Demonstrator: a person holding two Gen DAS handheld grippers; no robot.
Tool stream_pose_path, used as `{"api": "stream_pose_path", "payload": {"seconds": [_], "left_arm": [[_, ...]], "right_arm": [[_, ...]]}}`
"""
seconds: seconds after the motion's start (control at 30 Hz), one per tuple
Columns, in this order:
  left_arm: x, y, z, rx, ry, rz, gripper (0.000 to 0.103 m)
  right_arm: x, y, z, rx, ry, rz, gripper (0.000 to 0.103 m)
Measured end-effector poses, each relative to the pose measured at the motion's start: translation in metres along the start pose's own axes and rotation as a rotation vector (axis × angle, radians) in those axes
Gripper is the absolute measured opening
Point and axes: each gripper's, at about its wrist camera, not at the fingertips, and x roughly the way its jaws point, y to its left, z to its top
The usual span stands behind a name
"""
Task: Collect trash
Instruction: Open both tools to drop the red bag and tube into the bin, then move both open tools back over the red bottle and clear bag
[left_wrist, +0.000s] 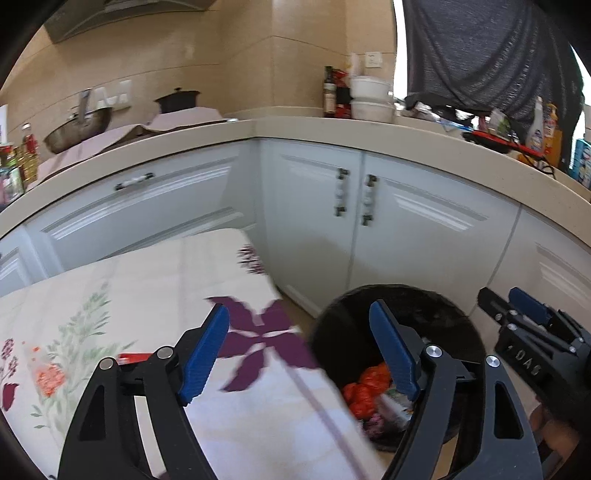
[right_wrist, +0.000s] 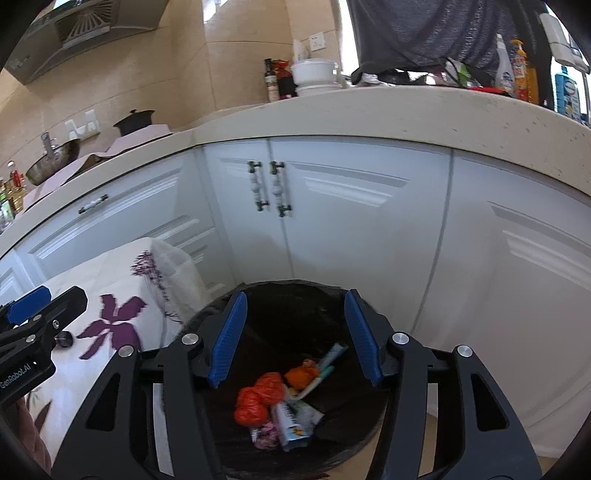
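Observation:
A round bin with a black liner (right_wrist: 288, 306) stands on the floor against the white cabinets. Inside lie a crumpled red-orange plastic bag (right_wrist: 258, 398), printed packets (right_wrist: 295, 421) and a pale tube (right_wrist: 328, 358). My right gripper (right_wrist: 296, 295) hovers over the bin's mouth, open, with nothing between its blue pads. My left gripper (left_wrist: 299, 306) is also open and empty, straddling the edge of the flowered tablecloth (left_wrist: 110, 295) and the bin (left_wrist: 406, 295). The red bag (left_wrist: 369, 387) shows past its right finger. A small red item (left_wrist: 133, 357) lies on the cloth behind its left finger.
White cabinet doors (right_wrist: 351, 221) and a beige L-shaped countertop (right_wrist: 369, 114) enclose the corner. A wok (left_wrist: 79, 127), oil bottles (left_wrist: 18, 162), white bowls (left_wrist: 371, 99) and cleaning bottles (right_wrist: 517, 70) crowd the counter. A person in a grey shirt (left_wrist: 487, 51) stands at the back right.

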Motion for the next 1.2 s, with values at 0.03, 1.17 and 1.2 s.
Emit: {"api": "stream_pose_path", "payload": {"seconds": [0.03,1.17,1.2], "left_arm": [[-0.002,0.006,-0.001,-0.005,0.001,0.013,0.076],[-0.065,0.238,-0.07,-0.283,0.067,0.353,0.077],[-0.065,0.24,-0.07,-0.285,0.068,0.354,0.077]], "right_arm": [[-0.002,0.007,0.0,-0.006,0.0,0.013,0.054],[0.005,0.244,-0.027,-0.294,0.136,0.328,0.055],[0.006,0.248,-0.028,-0.296,0.144,0.33,0.058]]}}
